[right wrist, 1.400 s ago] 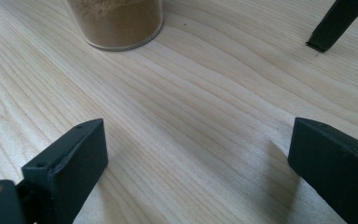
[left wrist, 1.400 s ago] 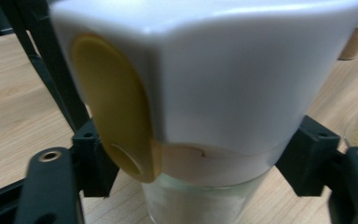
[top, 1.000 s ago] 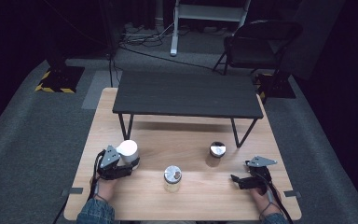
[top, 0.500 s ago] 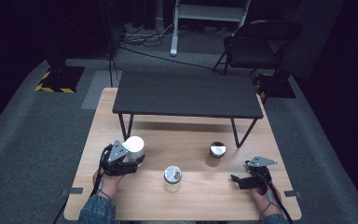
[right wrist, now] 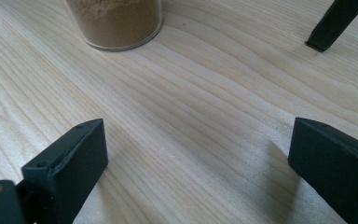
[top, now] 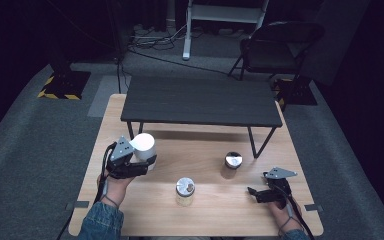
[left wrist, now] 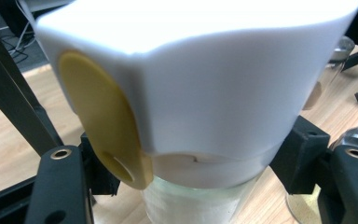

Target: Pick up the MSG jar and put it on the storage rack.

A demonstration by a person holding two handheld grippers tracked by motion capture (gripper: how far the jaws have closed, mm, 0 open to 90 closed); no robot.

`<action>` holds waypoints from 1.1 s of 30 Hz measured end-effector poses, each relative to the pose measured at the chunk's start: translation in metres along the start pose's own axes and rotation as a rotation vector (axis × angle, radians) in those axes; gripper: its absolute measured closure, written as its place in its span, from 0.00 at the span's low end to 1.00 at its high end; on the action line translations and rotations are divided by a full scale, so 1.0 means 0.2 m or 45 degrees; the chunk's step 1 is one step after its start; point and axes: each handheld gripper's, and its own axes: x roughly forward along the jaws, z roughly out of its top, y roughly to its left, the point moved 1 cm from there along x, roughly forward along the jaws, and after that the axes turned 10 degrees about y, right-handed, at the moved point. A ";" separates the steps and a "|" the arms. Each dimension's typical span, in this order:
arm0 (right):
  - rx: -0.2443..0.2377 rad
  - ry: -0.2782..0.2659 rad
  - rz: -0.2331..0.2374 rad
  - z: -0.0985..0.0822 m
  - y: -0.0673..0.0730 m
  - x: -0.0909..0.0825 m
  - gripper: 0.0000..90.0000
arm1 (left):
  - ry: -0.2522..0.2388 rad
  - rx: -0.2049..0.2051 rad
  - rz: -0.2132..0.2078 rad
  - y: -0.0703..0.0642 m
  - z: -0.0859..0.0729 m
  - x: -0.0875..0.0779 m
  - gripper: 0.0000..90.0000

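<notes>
In the high view my left gripper (top: 141, 166) is shut on a white-capped jar (top: 143, 144) and holds it above the left part of the wooden table (top: 230, 217). The left gripper view shows the white cap (left wrist: 205, 79) with a yellow tab (left wrist: 100, 121) over a clear glass body (left wrist: 191, 205), and the black jaws of my left gripper (left wrist: 196, 170) press on both sides below the cap. My right gripper (top: 254, 195) rests low at the front right, open, with bare wood between its jaws (right wrist: 196, 154).
A jar with a silver lid (top: 185, 189) stands at the front middle. A second jar (top: 233, 162), holding brown powder (right wrist: 116, 21), stands near a leg (right wrist: 331, 23) of the low black table (top: 200, 102), which spans the back of the wooden table.
My left gripper has risen with the white-capped jar, which now sits higher and slightly further right in the high view. The right gripper has stayed put.
</notes>
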 end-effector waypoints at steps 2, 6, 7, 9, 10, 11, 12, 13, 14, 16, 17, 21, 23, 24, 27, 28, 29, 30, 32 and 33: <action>0.001 0.000 0.000 0.00 0.00 0.00 0.05 | -0.003 0.000 0.007 -0.01 0.05 -0.03 0.34; 0.000 -0.001 0.000 0.00 0.00 0.00 0.05 | -0.020 0.007 -0.002 -0.02 0.09 -0.07 0.34; 0.000 -0.001 0.000 0.00 0.00 0.00 0.05 | -0.023 0.005 -0.004 -0.02 0.11 -0.08 0.34; 0.000 -0.001 0.000 0.00 0.00 0.00 0.05 | -0.016 0.010 -0.001 -0.02 0.13 -0.09 0.34; 0.000 -0.001 0.000 0.00 0.00 0.00 0.05 | -0.011 0.019 0.005 -0.03 0.15 -0.10 0.34; 0.000 0.000 0.000 0.00 0.00 0.00 0.05 | -0.003 0.023 0.012 -0.04 0.16 -0.10 0.34; 0.000 0.000 0.000 0.00 0.00 0.00 0.05 | 0.000 0.026 0.015 -0.04 0.17 -0.11 0.34; 0.000 -0.001 0.000 0.00 0.00 0.00 0.05 | 0.000 0.028 0.015 -0.05 0.18 -0.11 0.34; 0.000 0.000 0.000 0.00 0.00 0.00 0.05 | -0.001 0.029 0.013 -0.04 0.19 -0.12 0.34; 0.000 -0.001 0.000 0.00 0.00 0.00 0.05 | -0.009 0.029 0.007 -0.04 0.21 -0.13 0.34; 0.000 0.000 0.000 0.00 0.00 0.00 0.05 | -0.012 0.027 0.005 -0.04 0.22 -0.13 0.34; 0.000 -0.001 0.000 0.00 0.00 0.00 0.05 | -0.019 0.032 0.003 -0.04 0.27 -0.15 0.34; 0.000 -0.001 0.000 0.00 0.00 0.00 0.05 | -0.023 0.040 0.003 -0.04 0.29 -0.16 0.34; 0.000 -0.001 0.000 0.00 0.00 0.00 0.05 | -0.026 0.045 0.003 -0.04 0.30 -0.17 0.34; 0.000 0.000 0.000 0.00 0.00 0.00 0.05 | -0.031 0.047 -0.004 -0.03 0.34 -0.18 0.34; 0.000 0.000 0.000 0.00 0.00 0.00 0.05 | -0.034 0.047 -0.006 -0.02 0.35 -0.18 0.34; 0.000 0.000 0.000 0.00 0.00 0.00 0.05 | -0.038 0.048 -0.008 -0.01 0.36 -0.18 0.34; 0.000 0.000 0.000 0.00 0.00 0.00 0.05 | -0.039 0.049 -0.006 -0.01 0.37 -0.19 0.34; 0.000 -0.001 0.000 0.00 0.00 0.00 0.05 | -0.043 0.054 -0.002 0.00 0.39 -0.19 0.34; 0.000 -0.001 0.000 0.00 0.00 0.00 0.05 | -0.044 0.053 -0.001 0.00 0.40 -0.20 0.34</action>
